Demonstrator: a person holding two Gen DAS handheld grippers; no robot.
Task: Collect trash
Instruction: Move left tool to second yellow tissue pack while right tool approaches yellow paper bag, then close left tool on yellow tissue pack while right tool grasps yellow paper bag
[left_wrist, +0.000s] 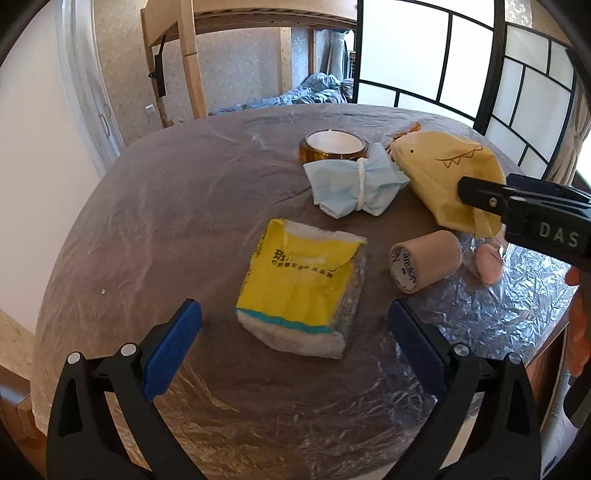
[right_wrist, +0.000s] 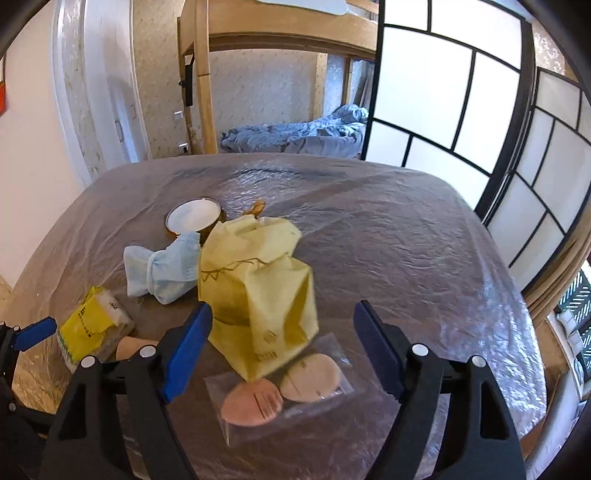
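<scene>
A yellow tissue pack (left_wrist: 303, 288) lies on the plastic-covered table (left_wrist: 166, 221), just ahead of my open left gripper (left_wrist: 295, 332). A bundled blue face mask (left_wrist: 351, 184) lies behind it, next to a yellow cloth bag (left_wrist: 439, 173). A beige roll (left_wrist: 424, 266) lies to the right. In the right wrist view my open right gripper (right_wrist: 282, 332) is over the near end of the yellow bag (right_wrist: 258, 295) and a clear packet of two puffs (right_wrist: 280, 387). The mask (right_wrist: 162, 271) and the tissue pack (right_wrist: 92, 325) are to its left.
A roll of tape (left_wrist: 334, 146) stands at the back of the table, also in the right wrist view (right_wrist: 194, 218). A wooden bunk bed (right_wrist: 291, 136) and a black-framed screen (right_wrist: 461, 110) stand beyond the table. A white door (left_wrist: 37, 147) is on the left.
</scene>
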